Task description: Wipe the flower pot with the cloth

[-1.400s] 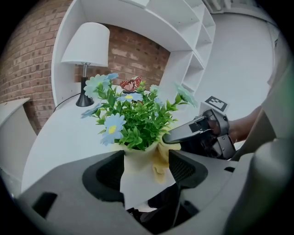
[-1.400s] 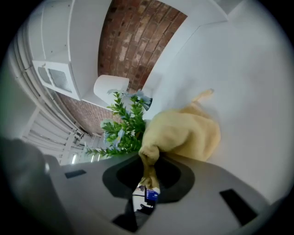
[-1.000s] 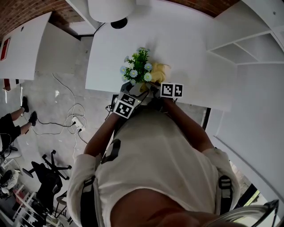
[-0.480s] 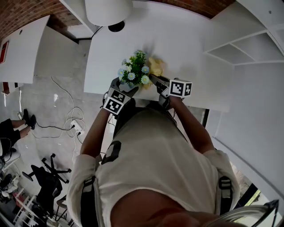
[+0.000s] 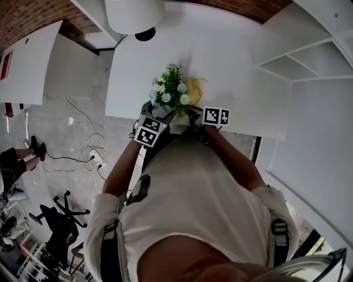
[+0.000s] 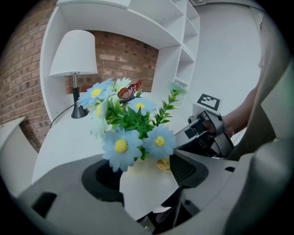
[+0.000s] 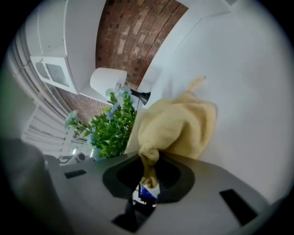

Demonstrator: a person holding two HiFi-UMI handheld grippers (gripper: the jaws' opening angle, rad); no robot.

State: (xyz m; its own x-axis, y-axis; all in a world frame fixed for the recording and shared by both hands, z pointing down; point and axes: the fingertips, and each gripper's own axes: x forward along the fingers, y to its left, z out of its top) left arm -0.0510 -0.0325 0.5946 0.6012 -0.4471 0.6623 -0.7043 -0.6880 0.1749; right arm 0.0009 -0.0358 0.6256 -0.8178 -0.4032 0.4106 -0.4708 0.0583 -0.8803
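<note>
In the head view we see the flowers [image 5: 170, 88] at the near edge of the white table [image 5: 237, 66], between our left gripper [image 5: 159, 114] and right gripper [image 5: 190, 113]. The left gripper view shows its jaws clamped on the white flower pot [image 6: 146, 181]. In the right gripper view the jaws pinch the yellow cloth [image 7: 177, 126], which is bunched against the pot's side.

loc: office-type rm | evid — white desks [image 5: 248, 71], swivel chair [image 5: 69, 209], floor cables [image 5: 91, 151], brick wall [image 5: 22, 16]
</note>
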